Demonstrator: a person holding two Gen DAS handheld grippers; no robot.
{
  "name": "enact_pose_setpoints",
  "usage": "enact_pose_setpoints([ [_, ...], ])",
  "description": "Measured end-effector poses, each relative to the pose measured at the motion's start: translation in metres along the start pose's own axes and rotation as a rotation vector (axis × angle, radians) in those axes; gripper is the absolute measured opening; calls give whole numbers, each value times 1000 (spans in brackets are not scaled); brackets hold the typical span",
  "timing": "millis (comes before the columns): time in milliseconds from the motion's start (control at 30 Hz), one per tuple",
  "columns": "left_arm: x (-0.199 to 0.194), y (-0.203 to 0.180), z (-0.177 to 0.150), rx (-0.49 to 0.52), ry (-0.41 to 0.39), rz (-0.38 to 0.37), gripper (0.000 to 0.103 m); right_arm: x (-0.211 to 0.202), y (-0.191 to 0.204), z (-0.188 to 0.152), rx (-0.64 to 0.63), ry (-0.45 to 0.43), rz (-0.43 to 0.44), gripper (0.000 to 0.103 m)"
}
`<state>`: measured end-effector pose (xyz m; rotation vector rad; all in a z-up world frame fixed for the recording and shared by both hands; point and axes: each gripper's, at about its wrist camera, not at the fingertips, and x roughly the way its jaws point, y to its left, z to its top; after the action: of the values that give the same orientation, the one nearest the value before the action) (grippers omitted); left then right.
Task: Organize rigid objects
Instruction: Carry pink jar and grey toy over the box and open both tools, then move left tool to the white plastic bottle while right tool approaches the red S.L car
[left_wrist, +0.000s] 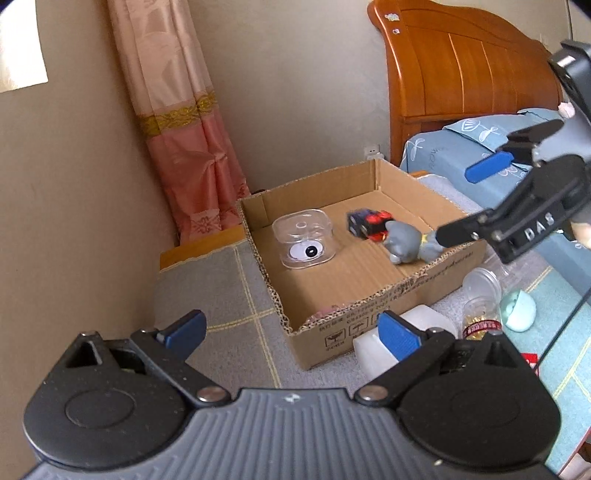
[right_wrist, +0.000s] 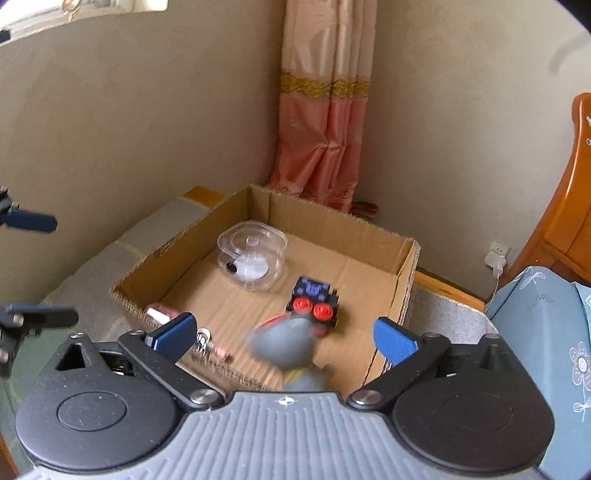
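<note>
Both jaws wide open, nothing between pads: left gripper (left_wrist: 291, 332) & right gripper (right_wrist: 284, 334). Grey blurred toy figure (right_wrist: 286, 349) sits inside brown cardboard box (right_wrist: 334, 218), touching red/blue toy car (right_wrist: 314, 304); clear round plastic container (right_wrist: 253, 254) apart.

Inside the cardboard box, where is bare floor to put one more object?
Free: the box floor in front of the clear container, toward the near wall. Crowded: the right side, where the grey figure lies against the toy car.

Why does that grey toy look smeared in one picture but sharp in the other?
Right wrist view: the grey figure is motion-blurred, close to the lens between open fingers. Left wrist view: it is sharper, lying in the cardboard box. Both views bend straight edges, fisheye-style.
</note>
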<state>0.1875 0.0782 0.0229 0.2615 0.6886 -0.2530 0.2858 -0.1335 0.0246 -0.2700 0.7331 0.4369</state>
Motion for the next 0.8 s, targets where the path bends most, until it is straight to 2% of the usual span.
enact_pose_setpoints([
  [367, -8, -7, -9, -36, -12, -29, 100, -27, 13, -32, 26, -12, 14, 103],
  [500, -12, -10, -16, -31, -35, -4, 101, -38, 23, -57, 13, -31, 36, 103],
  [600, -11, -12, -24, -21, -24, 16, 102, -39, 32, -84, -23, -7, 53, 103],
  [800, -7, -15, -38, -37, 8, -12, 102, -31, 49, -134, -43, 76, 132, 103],
])
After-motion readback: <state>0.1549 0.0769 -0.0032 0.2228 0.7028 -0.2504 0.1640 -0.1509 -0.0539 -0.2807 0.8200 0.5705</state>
